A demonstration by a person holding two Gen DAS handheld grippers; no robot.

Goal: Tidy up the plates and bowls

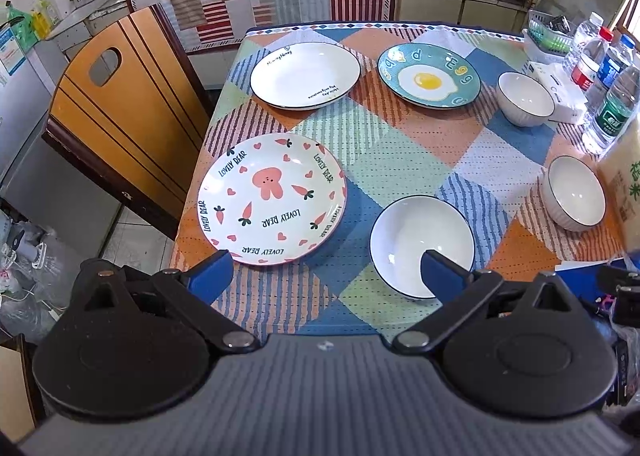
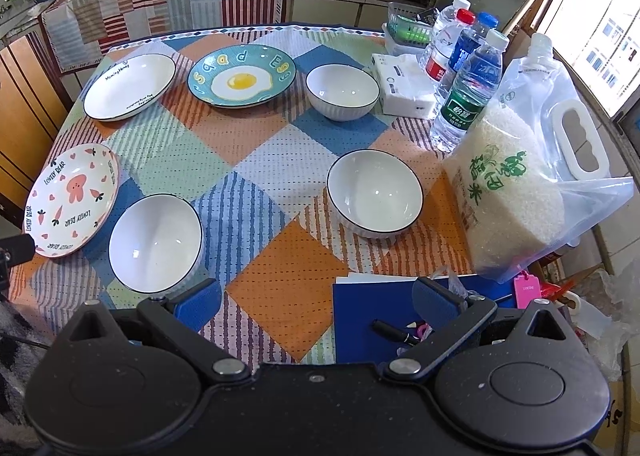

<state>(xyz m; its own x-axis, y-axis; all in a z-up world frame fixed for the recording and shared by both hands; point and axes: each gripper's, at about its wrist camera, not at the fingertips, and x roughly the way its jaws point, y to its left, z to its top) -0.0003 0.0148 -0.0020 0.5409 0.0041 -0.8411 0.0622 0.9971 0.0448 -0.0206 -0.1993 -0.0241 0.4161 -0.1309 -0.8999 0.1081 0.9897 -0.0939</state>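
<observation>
Three plates lie on the patchwork tablecloth: a pink "Lovely Bear" plate (image 1: 272,199) (image 2: 72,200) near left, a white plate (image 1: 305,75) (image 2: 129,87) far left, a teal fried-egg plate (image 1: 429,75) (image 2: 241,76) far middle. Three white bowls stand apart: near one (image 1: 412,240) (image 2: 155,242), middle right one (image 1: 576,198) (image 2: 374,192), far one (image 1: 525,98) (image 2: 342,91). My left gripper (image 1: 326,274) is open and empty above the near edge, between the bear plate and near bowl. My right gripper (image 2: 316,302) is open and empty above the near edge.
A bag of rice (image 2: 516,184), several water bottles (image 2: 466,92), a tissue pack (image 2: 404,86) and a basket (image 2: 408,30) crowd the table's right side. A blue folder with pens (image 2: 384,320) lies at the near right. A wooden chair (image 1: 120,112) stands left of the table.
</observation>
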